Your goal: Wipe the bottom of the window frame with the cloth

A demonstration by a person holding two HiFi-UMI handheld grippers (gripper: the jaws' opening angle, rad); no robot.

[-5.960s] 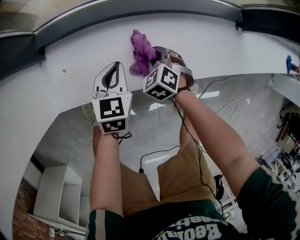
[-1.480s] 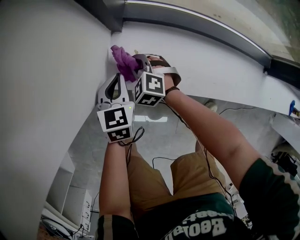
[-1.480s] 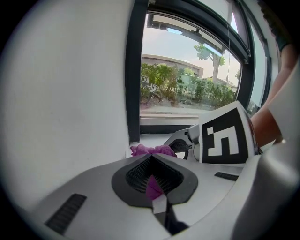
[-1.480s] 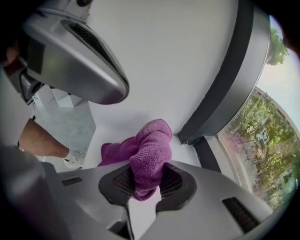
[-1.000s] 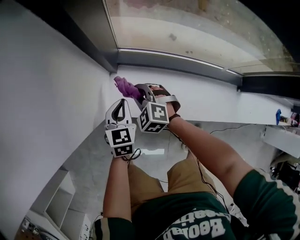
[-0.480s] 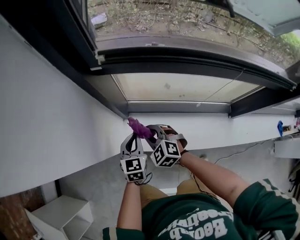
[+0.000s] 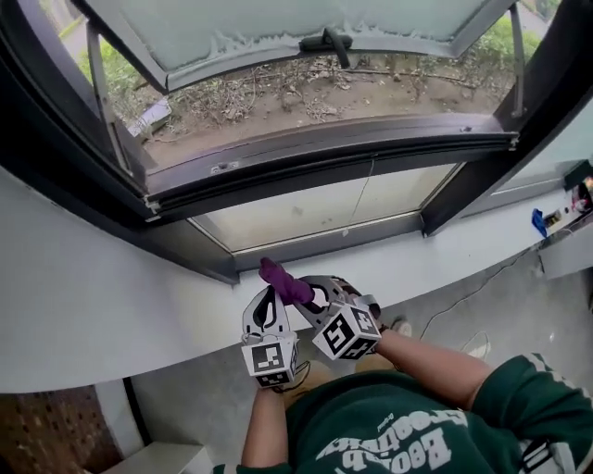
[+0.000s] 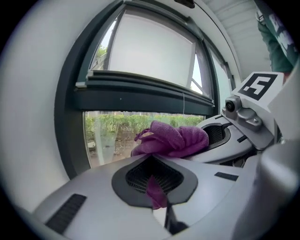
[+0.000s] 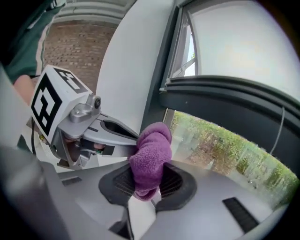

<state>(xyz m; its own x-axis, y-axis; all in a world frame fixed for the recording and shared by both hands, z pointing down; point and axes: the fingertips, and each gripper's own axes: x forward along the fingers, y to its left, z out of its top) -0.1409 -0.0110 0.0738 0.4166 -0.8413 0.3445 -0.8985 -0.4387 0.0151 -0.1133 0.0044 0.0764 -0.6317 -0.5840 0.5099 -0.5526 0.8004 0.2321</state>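
Gripping the purple cloth (image 7: 283, 280) in closed jaws, the right gripper (image 7: 304, 293) holds it near the window frame's (image 7: 320, 244) bottom-left corner, the left gripper (image 7: 269, 298) nipping its tail; pressing firmly along that bottom edge should wipe best.

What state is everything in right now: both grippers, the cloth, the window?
Left gripper: shut on a thin fold of the cloth.
Right gripper: shut on the cloth's bunched bulk.
Cloth: crumpled, held by both grippers near the left end of the bottom frame; whether it touches the frame cannot be told.
Window sash: swung open outward.
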